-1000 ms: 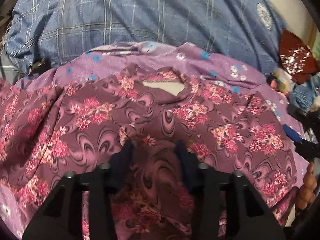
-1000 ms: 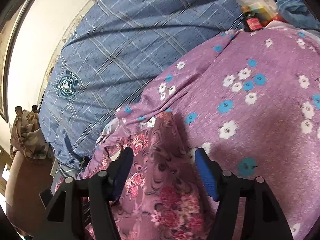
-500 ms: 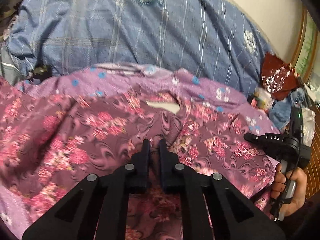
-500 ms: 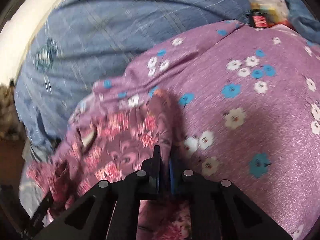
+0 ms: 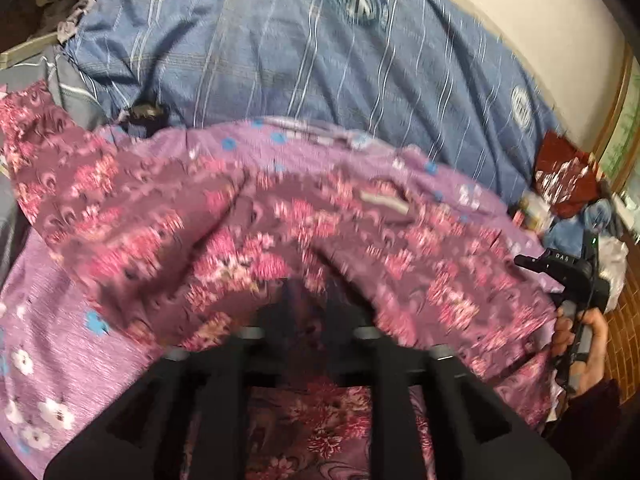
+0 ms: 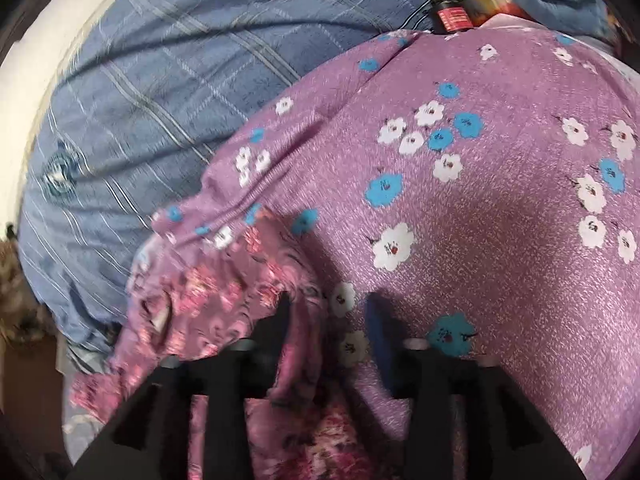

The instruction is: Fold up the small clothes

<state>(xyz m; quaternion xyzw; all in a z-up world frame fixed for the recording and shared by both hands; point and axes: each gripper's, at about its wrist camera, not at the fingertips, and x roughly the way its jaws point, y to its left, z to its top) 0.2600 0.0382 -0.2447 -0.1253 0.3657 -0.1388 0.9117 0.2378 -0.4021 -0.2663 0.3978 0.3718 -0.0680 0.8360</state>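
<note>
Covering bed, blue checked quilt (image 5: 320, 52), pale wall (image 5: 540, 12)

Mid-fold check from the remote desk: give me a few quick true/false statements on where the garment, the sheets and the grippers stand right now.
1. The maroon floral garment lies on a lilac sheet with blue and white flowers. True.
2. The bedding beyond the lilac sheet is plain red. False: it is a blue checked quilt.
3. The right gripper is clamped tight. False: its jaws are opening, with the garment's edge between them.
4. The left gripper has the garment's cloth draped over its fingertips. True; its jaws are opening too.
5. A hand holding the other gripper's handle shows at the right edge of the left wrist view. True.
</note>
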